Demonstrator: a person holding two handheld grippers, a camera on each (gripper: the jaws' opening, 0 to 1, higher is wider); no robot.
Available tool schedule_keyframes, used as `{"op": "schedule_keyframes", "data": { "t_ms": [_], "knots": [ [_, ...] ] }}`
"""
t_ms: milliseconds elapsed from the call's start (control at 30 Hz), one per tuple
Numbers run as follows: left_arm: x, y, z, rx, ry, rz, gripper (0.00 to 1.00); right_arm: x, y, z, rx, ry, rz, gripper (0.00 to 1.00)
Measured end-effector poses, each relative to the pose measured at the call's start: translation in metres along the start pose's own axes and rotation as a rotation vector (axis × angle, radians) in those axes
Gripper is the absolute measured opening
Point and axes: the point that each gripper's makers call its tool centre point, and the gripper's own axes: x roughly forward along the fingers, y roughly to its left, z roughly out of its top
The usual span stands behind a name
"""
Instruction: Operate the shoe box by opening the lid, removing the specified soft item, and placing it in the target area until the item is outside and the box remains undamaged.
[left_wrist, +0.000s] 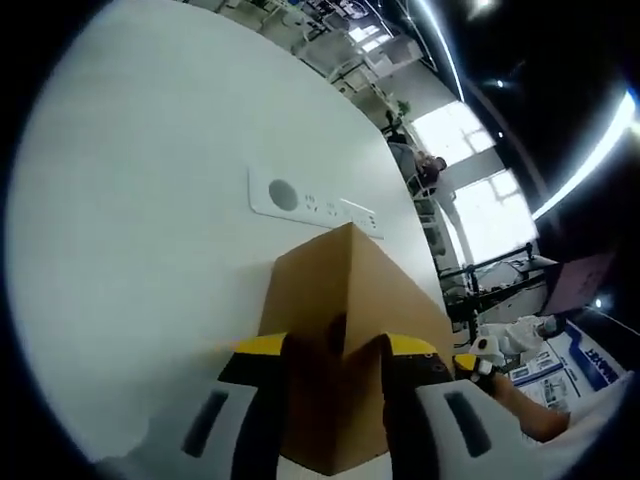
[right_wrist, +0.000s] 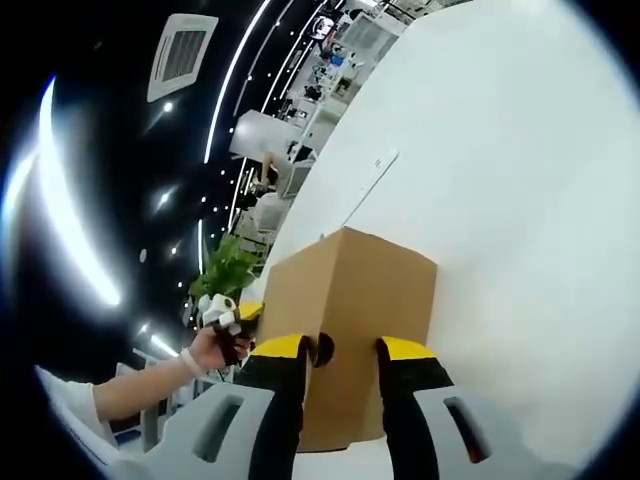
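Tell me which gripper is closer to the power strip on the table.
Left, I'd judge. The left gripper faces the power strip just past the cardboard box; the right gripper sees it farther beyond the box.

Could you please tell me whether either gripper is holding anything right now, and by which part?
Both appear to hold the cardboard shoe box by opposite ends: left gripper and right gripper each straddle an end edge.

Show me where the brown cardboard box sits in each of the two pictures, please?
Left gripper view: the brown cardboard box stands low and centre on the white table, between this gripper's jaws.
Right gripper view: the box is low and centre again, a corner edge facing the camera.
Shared landmark: the flat white socket panel set into the table beyond the box.
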Motion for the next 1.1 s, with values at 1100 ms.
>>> {"op": "schedule_keyframes", "data": {
  "t_ms": [1100],
  "knots": [
    [-0.005, 0.011, 0.0, -0.042, -0.129, 0.024, 0.34, 0.005, -0.003, 0.01, -0.031, 0.078, -0.037, 0.28]
  ]
}}
